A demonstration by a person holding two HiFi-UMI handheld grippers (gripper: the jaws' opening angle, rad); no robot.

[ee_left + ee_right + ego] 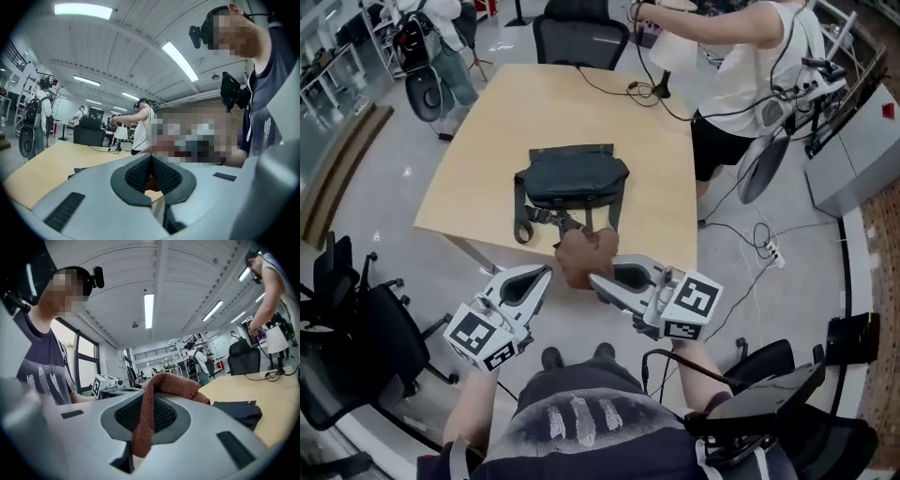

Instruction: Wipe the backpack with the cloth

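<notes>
The right gripper [147, 401] is pinching a fold of the brown cloth [171, 383], leaving its bulk draping free as a wiping pad; the left gripper [150, 164] is clenched on nothing, just beside it; the backpack [572, 178] is lying flat on the table [487, 131] just beyond, likely ready for wiping.

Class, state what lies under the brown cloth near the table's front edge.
Straps of the backpack reach the far side of the cloth, and the table edge shows beside it; what lies directly beneath is covered.
</notes>
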